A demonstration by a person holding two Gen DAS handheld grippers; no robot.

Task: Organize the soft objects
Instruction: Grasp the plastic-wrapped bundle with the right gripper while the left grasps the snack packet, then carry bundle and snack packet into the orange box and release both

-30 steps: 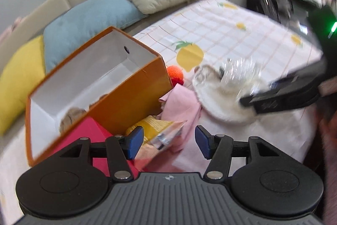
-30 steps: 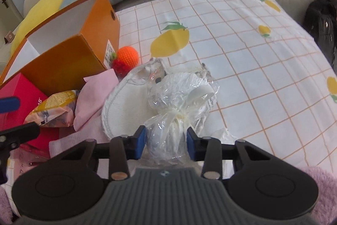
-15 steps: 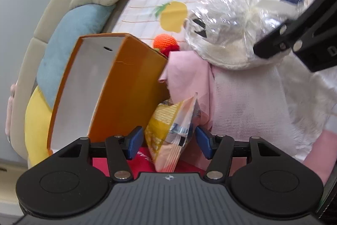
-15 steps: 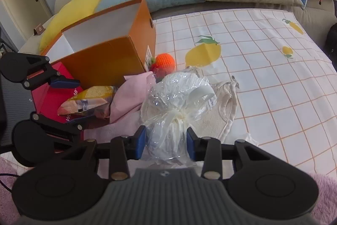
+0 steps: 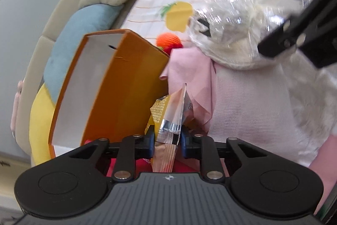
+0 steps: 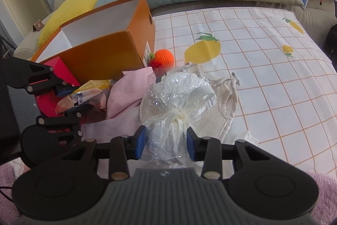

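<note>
Where a second earlier the left gripper (image 5: 166,141) had hung open above the pile, its jaws were now closing on the yellow snack packet (image 5: 168,119), whose sealed edge stood between the pads beside the near wall of the orange box (image 5: 126,88). The right gripper (image 6: 165,142) stayed clamped on the clear-wrapped white bundle (image 6: 179,98), now lifted off the cream cloth (image 6: 223,111), right of the pink cloth (image 6: 128,92).
</note>
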